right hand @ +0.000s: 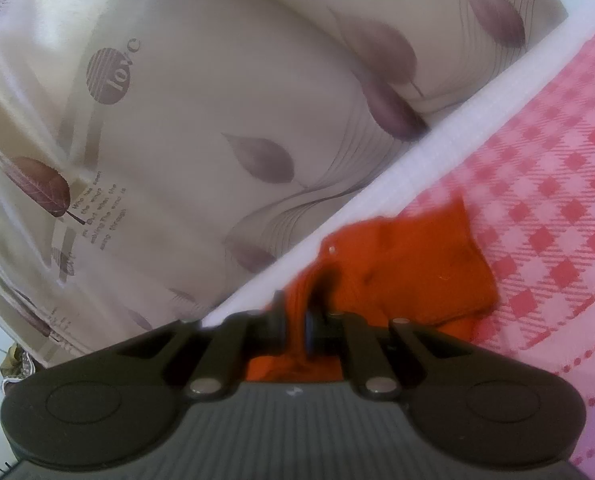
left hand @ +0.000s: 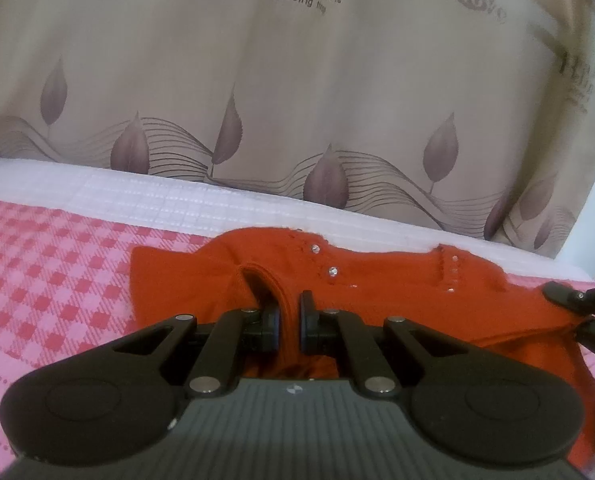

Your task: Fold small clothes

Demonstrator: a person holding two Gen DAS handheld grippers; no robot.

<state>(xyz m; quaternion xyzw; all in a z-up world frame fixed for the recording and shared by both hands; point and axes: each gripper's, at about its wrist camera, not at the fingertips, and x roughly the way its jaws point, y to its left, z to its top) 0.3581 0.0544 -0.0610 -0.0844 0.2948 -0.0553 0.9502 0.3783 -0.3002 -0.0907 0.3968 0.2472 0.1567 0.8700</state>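
A small orange-red knit garment [left hand: 397, 288] with shiny studs lies across the pink checked bed cover [left hand: 57, 280], near the white border strip. My left gripper [left hand: 289, 320] is shut on a ribbed fold of the garment, which rises between its pads. In the left wrist view the right gripper [left hand: 577, 312] shows at the right edge, pinching the garment's other side. The right wrist view is tilted: there my right gripper [right hand: 295, 320] is shut on a bunched orange edge of the garment [right hand: 417, 256], the rest of which spreads beyond onto the cover.
A beige curtain [left hand: 297, 80] with purple leaf prints and lettering hangs right behind the bed's far edge. The white woven border [left hand: 137, 196] runs along that edge. Pink checked cover [right hand: 557, 200] stretches to both sides of the garment.
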